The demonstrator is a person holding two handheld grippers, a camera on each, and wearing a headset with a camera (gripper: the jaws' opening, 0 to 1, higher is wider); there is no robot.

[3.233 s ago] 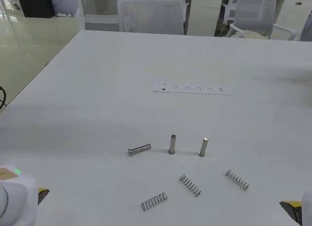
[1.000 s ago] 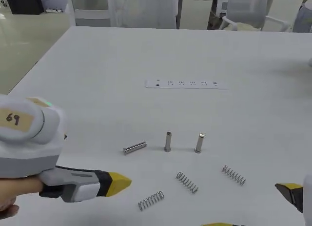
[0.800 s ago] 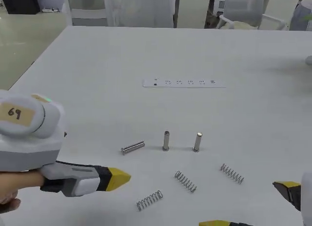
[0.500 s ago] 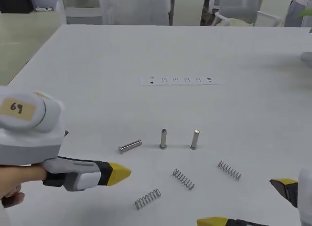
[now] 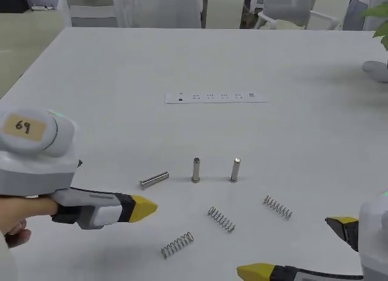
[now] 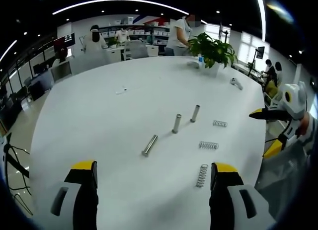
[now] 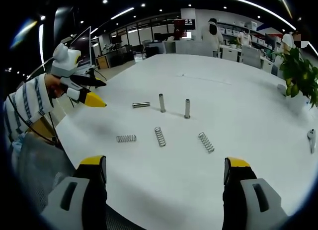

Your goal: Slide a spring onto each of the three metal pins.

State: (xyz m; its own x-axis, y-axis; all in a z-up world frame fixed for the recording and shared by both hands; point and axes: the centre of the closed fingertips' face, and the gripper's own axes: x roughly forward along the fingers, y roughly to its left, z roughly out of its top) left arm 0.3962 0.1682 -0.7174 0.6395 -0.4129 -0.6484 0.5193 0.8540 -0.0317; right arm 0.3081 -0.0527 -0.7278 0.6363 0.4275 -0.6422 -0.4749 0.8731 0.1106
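Note:
Three metal pins stand in a row on the white table: one lies flat [image 5: 154,179], two stand upright [image 5: 196,170] [image 5: 235,169]. Three loose springs [image 5: 177,244] [image 5: 220,219] [image 5: 277,207] lie nearer to me, each apart from the pins. My left gripper [image 6: 154,173] is open and holds nothing; its yellow fingertip [image 5: 143,208] hovers just left of the springs, below the flat pin [image 6: 149,145]. My right gripper [image 5: 297,247] is open too, low at the front right, with the springs [image 7: 159,136] and the upright pins [image 7: 162,103] ahead of its jaws.
A white power strip [image 5: 215,97] lies flat farther back on the table. A potted plant [image 6: 213,48] stands at the far right edge. Chairs and several people are beyond the table. The left gripper [image 7: 92,98] comes into the right gripper view from the left.
My left gripper came up from the lower left corner and now reaches toward the springs. The right gripper's lower jaw has risen into view. Pins and springs have not moved.

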